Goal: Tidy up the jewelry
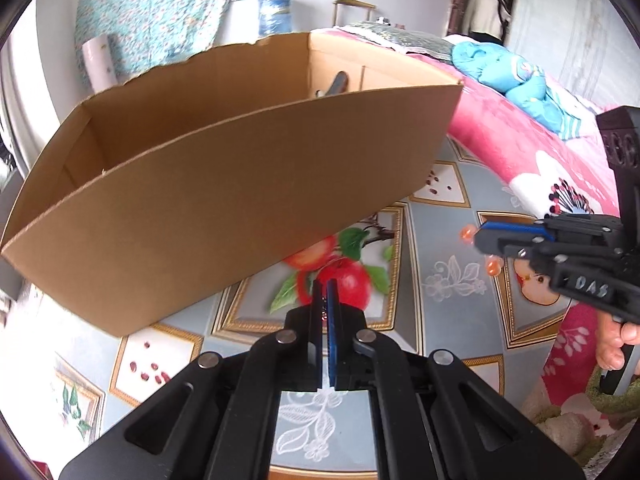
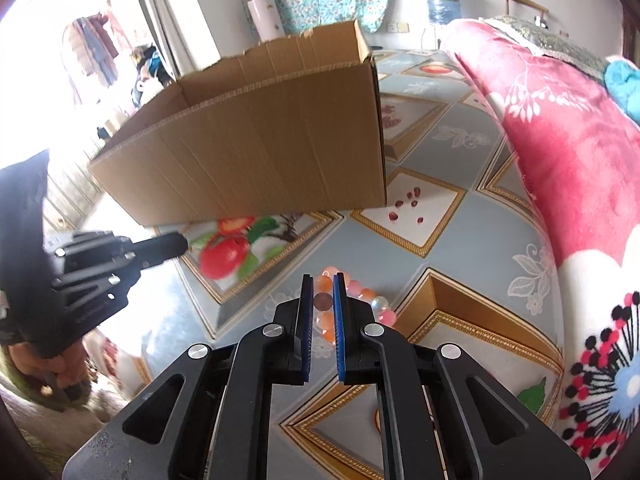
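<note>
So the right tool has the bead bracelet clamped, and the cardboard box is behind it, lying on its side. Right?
Not quite. The box stands upright with its top open, as the right wrist view shows. The rest holds: the right tool is clamped on the bracelet, with the box behind it.

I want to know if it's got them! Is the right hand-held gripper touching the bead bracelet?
Touching. The right wrist view shows the bead bracelet pinched between the right hand-held gripper, with beads pressed against both blue pads.
</note>
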Demonstrator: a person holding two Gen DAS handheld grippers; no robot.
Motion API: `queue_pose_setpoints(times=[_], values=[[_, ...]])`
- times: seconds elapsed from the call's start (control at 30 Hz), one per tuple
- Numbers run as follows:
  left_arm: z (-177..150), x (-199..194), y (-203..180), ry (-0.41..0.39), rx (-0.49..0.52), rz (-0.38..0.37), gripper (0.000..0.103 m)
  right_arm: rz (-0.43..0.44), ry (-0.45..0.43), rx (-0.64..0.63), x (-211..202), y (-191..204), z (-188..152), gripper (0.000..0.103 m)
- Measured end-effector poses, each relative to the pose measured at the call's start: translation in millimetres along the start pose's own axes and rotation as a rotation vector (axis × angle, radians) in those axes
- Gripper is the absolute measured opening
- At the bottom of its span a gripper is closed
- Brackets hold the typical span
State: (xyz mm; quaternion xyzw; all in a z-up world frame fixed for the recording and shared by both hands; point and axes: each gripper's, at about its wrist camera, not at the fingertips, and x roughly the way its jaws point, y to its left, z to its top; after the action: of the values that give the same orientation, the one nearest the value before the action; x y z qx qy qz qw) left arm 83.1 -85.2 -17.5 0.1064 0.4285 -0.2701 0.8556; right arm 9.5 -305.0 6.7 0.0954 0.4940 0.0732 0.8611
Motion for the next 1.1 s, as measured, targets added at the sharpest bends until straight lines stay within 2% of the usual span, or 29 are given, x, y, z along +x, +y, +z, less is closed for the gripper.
queue_pose_setpoints(times=[0.23,0.57,1.1], values=[[-5.1,-6.8,10.2,0.001,-0.034,0.009,0.001,0.007,-0.042,0.026,-17.7,0.4,8.0,0.007],[-9.0,-7.7,10.8,0.027,-0.044,0.04,0.001,0.009,-0.045,0.043,-16.4,9.7,3.1,0.007],[-11.2,-40.8,9.5,-0.043,-0.051,0.089,0.001,0.014,-0.149,-0.007,-49.0,33.8,12.5,0.007]])
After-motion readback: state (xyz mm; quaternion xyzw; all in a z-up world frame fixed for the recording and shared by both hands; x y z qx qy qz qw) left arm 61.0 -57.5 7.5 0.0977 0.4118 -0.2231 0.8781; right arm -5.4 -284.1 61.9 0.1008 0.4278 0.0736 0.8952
